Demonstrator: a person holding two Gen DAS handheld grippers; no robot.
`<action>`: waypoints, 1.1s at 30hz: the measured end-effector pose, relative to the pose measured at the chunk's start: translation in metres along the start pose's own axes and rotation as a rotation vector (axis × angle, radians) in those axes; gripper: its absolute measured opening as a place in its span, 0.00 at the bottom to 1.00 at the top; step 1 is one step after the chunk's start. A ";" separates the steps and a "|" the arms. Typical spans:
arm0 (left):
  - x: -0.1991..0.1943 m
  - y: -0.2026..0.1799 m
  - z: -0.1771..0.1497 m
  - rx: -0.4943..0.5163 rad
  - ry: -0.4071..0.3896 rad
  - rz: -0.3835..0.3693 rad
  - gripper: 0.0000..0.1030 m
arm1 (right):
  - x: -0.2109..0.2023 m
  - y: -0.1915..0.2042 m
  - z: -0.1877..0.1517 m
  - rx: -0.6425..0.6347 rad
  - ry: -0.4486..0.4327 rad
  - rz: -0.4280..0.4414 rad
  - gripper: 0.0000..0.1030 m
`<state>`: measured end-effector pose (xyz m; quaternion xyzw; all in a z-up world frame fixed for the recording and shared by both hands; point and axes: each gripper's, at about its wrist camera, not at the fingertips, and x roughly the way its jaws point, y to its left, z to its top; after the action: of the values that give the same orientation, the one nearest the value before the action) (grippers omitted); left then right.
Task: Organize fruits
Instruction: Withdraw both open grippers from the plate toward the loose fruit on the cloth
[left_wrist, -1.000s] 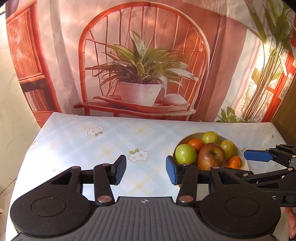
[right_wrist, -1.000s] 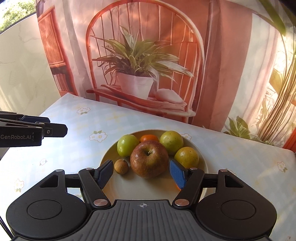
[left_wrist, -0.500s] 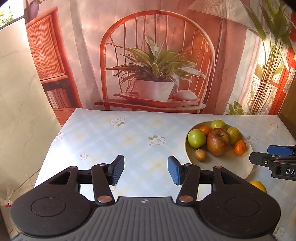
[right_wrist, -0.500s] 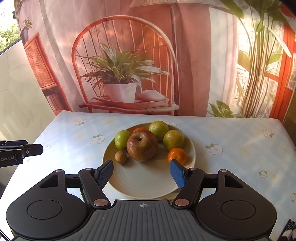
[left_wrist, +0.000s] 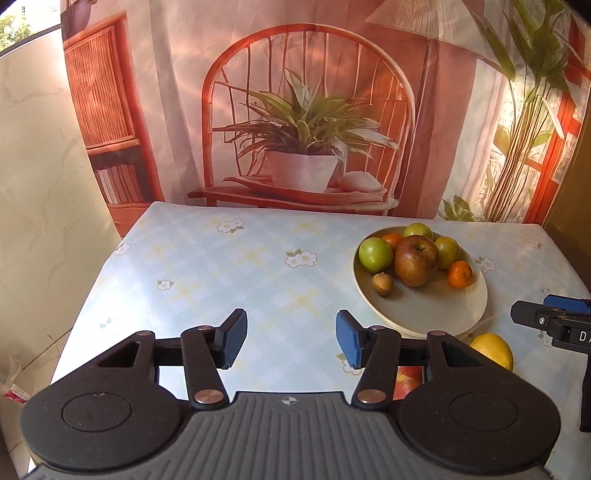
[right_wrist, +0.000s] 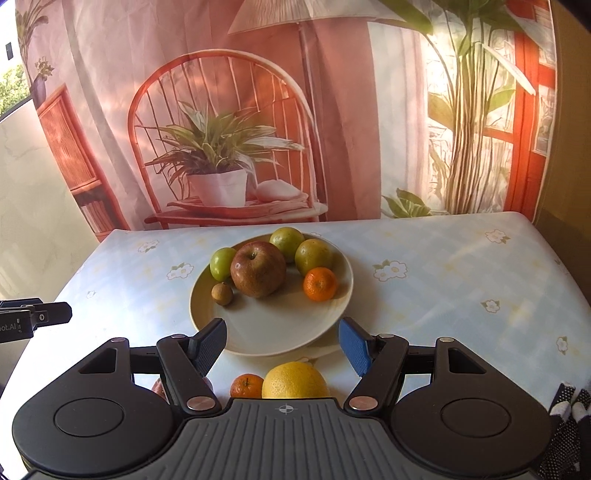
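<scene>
A beige plate (right_wrist: 280, 332) (left_wrist: 428, 314) holds a red-brown apple (right_wrist: 258, 268) (left_wrist: 416, 260), green fruits (right_wrist: 222, 263) (left_wrist: 376, 253), an orange mandarin (right_wrist: 320, 283) (left_wrist: 460, 274) and a small brown nut-like fruit (right_wrist: 222, 294) (left_wrist: 382, 283). A yellow citrus (right_wrist: 295, 380) (left_wrist: 493, 350) and a second mandarin (right_wrist: 246, 385) lie on the table in front of the plate, just under my right gripper (right_wrist: 282, 345), which is open and empty. My left gripper (left_wrist: 291, 341) is open and empty over the tablecloth, left of the plate.
The table has a pale blue flowered cloth (left_wrist: 229, 266). A printed backdrop with a chair and plant (left_wrist: 303, 140) hangs behind it. A reddish object (left_wrist: 408, 380) shows under the left gripper's right finger. The right gripper's tip (left_wrist: 546, 319) shows at the right edge.
Both grippers have pulled back and up from the plate. The yellow citrus and second mandarin in front of the plate have come into view. Both stay open.
</scene>
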<state>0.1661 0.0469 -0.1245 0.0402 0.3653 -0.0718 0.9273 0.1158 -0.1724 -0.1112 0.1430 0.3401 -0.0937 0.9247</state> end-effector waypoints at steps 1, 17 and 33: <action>-0.001 0.000 -0.002 -0.009 0.002 -0.004 0.54 | -0.002 -0.002 -0.003 0.001 0.000 -0.002 0.62; -0.010 -0.018 -0.033 0.015 0.027 -0.072 0.54 | -0.027 -0.019 -0.043 -0.020 0.033 -0.028 0.62; -0.007 -0.019 -0.039 0.009 0.051 -0.097 0.54 | -0.019 -0.020 -0.052 -0.034 0.059 0.002 0.61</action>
<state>0.1316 0.0335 -0.1491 0.0285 0.3900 -0.1172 0.9129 0.0644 -0.1723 -0.1407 0.1305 0.3686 -0.0829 0.9166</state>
